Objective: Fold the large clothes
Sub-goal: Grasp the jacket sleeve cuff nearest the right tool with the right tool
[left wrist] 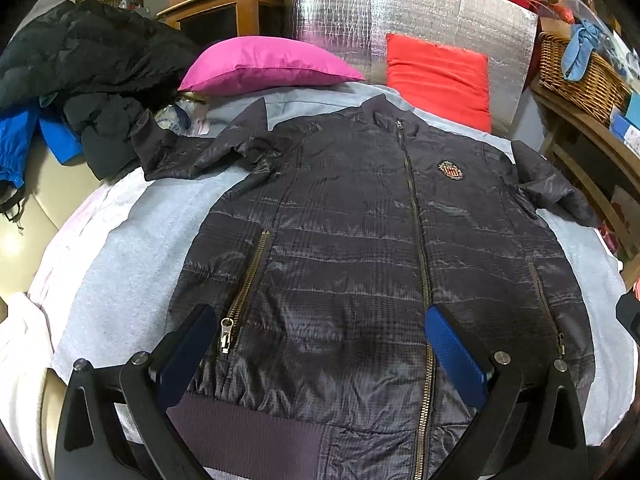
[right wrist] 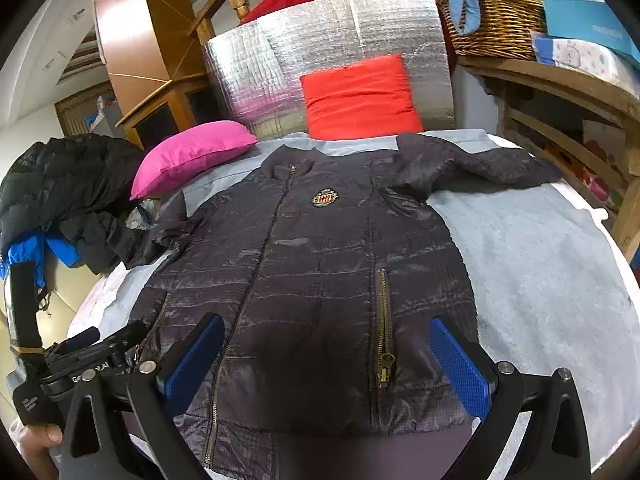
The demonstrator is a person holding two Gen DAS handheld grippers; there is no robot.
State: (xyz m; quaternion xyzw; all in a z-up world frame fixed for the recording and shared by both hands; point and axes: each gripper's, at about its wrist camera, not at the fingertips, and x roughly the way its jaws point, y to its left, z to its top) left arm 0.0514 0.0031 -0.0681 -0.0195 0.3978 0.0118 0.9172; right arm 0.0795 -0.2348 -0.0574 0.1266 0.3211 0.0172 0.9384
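Note:
A dark quilted jacket (left wrist: 352, 232) lies flat, front up and zipped, on a light grey blanket (left wrist: 132, 272), sleeves spread out to both sides. It has a chest badge (left wrist: 451, 171) and brass pocket zips. My left gripper (left wrist: 320, 344) is open and empty, hovering over the jacket's lower hem. In the right wrist view the same jacket (right wrist: 320, 264) lies below my right gripper (right wrist: 326, 360), which is open and empty above the hem near the right pocket zip (right wrist: 384, 332). The left gripper's body (right wrist: 80, 360) shows at the lower left there.
A pink pillow (left wrist: 264, 64) and a red pillow (left wrist: 440, 76) lie at the head of the bed against a silver foil panel (left wrist: 400, 12). A pile of dark and blue clothes (left wrist: 72, 92) sits at the left. A wicker basket (left wrist: 580, 72) stands on wooden shelves at the right.

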